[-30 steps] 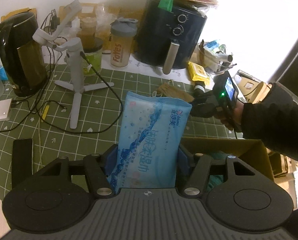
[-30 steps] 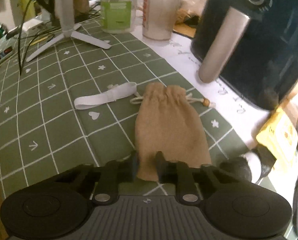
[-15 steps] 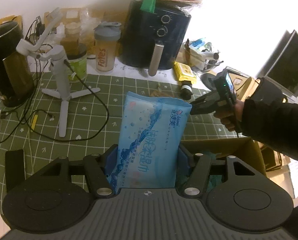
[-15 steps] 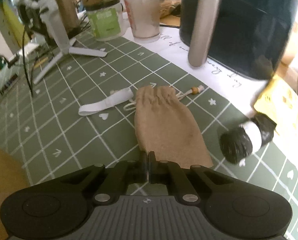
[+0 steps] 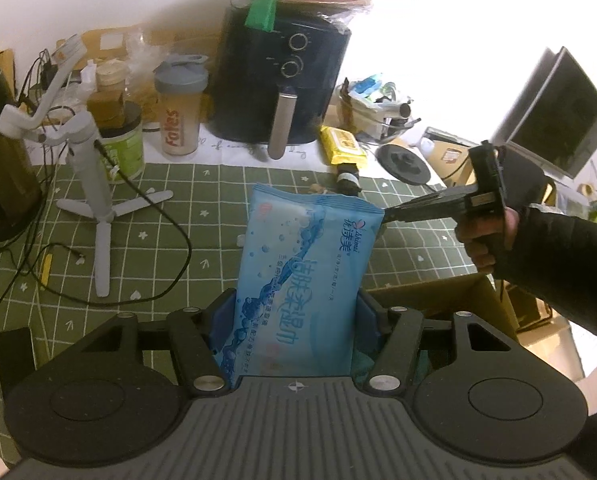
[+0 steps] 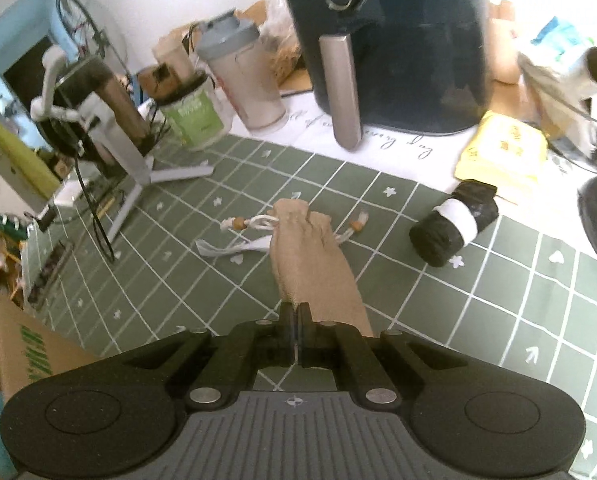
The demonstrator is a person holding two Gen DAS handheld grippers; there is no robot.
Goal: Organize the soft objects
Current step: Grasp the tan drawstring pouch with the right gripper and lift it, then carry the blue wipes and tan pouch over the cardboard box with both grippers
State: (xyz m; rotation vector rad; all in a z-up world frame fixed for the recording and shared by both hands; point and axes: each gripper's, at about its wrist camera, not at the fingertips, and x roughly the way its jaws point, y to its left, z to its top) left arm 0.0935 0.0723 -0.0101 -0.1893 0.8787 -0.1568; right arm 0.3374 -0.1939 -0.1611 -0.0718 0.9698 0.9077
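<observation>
The left gripper (image 5: 294, 312) clamps a blue plastic pack of wet wipes (image 5: 302, 276) printed with white characters, its two fingers pressed against the pack's long sides; the pack stands up out of the jaws and tilts toward the far right. It hangs above the green grid-patterned cutting mat (image 5: 170, 240), with the open brown cardboard box (image 5: 438, 298) just to the right of the fingers.

The right gripper (image 6: 296, 320) is clenched on the near end of a tan drawstring cloth pouch (image 6: 312, 256). The pouch stretches away from the jaws toward the far side, its gathered mouth and beaded white cords (image 6: 250, 224) trailing over the mat (image 6: 478, 300). A white strap (image 6: 234, 248) lies flat on the mat just left of the pouch. To the right of the pouch, apart from it, a black roll with a white band (image 6: 454, 228) lies on its side, and beyond that sits a yellow packet (image 6: 502, 152). At the far edge stands a dark blue air fryer (image 6: 398, 40) with a silver handle.

In the left view, a hand (image 5: 486, 240) in a dark sleeve holds the right gripper (image 5: 394, 213), whose tips reach behind the wipes pack.
</observation>
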